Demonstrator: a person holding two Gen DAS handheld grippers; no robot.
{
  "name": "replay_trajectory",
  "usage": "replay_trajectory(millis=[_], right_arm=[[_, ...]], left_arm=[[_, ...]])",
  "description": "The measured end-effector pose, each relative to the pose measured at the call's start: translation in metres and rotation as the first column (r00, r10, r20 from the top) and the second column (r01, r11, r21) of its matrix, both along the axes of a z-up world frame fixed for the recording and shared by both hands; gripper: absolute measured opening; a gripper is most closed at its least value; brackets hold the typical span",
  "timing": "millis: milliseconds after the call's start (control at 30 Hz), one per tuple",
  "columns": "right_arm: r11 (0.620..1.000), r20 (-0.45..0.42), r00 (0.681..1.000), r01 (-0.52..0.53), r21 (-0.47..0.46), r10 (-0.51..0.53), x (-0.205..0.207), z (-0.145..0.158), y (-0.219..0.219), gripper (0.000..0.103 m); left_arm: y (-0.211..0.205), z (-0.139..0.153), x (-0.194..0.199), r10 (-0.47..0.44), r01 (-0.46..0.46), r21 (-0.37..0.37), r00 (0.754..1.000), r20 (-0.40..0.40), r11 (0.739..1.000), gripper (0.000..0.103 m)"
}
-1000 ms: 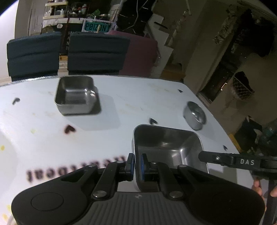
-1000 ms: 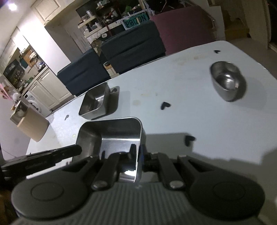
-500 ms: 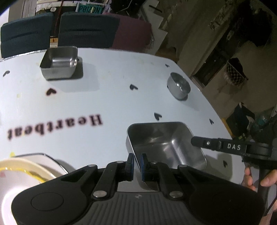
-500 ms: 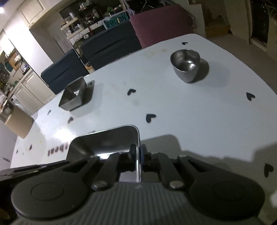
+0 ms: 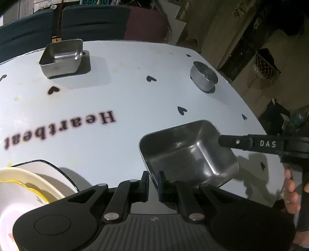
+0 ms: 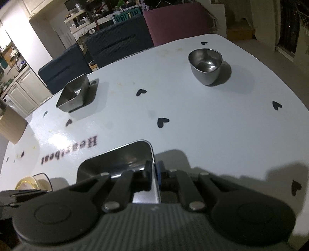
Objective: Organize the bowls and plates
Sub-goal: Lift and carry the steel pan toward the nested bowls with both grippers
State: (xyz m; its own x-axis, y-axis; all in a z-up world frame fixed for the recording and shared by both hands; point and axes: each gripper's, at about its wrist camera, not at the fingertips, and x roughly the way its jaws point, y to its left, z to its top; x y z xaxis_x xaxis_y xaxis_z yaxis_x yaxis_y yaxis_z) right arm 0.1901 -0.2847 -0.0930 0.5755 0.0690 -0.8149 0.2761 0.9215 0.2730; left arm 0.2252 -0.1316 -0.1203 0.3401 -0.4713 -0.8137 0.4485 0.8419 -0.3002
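Table (image 5: 135, 100): I read "Heartbeat", upside down.
Right gripper (image 5: 220, 142) arm: I read "DAS".
Far sign (image 6: 126, 14): I can't read it surely.

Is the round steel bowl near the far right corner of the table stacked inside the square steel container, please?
No, the round steel bowl stands alone on the table, well apart from the square steel container.

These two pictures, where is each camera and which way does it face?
Left wrist: on the left gripper, looking forward and down over the table; a hand shows at right.
Right wrist: on the right gripper, facing likewise; no hand visible.
Shared: both clamp the steel tray; both show the square tin and round bowl.
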Motion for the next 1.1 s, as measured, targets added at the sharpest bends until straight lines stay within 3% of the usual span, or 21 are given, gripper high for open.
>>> replay_trajectory(millis=[800,867,933,1000,1100], right_arm=[[0.999,-0.06,0.998,-0.016,-0.031,0.014,0.006,-0.011,0.003,0.019],[0.999,-0.067,0.998,-0.021,-0.041,0.018,0.006,-0.012,0.004,0.02],[0.998,-0.068,0.997,-0.029,-0.064,0.025,0.007,-0.012,0.006,0.028],[0.996,-0.063,0.998,-0.032,-0.079,0.027,0.006,-0.011,0.006,0.05],[0.995,-0.063,0.997,-0.04,-0.093,0.035,0.005,-0.01,0.007,0.057]], left_arm=[[-0.007,-0.003,-0.001,-0.036,0.036,0.005,0.999,0.0,0.999,0.009],[-0.007,-0.002,-0.001,-0.04,0.04,0.009,0.999,0.001,0.999,0.013],[-0.007,-0.002,-0.001,-0.04,0.04,0.016,0.999,0.003,0.999,0.014],[-0.005,-0.002,0.0,-0.035,0.035,0.014,0.999,0.0,0.999,0.017],[-0.004,-0.001,0.0,-0.029,0.029,0.015,1.0,0.003,0.999,0.023]])
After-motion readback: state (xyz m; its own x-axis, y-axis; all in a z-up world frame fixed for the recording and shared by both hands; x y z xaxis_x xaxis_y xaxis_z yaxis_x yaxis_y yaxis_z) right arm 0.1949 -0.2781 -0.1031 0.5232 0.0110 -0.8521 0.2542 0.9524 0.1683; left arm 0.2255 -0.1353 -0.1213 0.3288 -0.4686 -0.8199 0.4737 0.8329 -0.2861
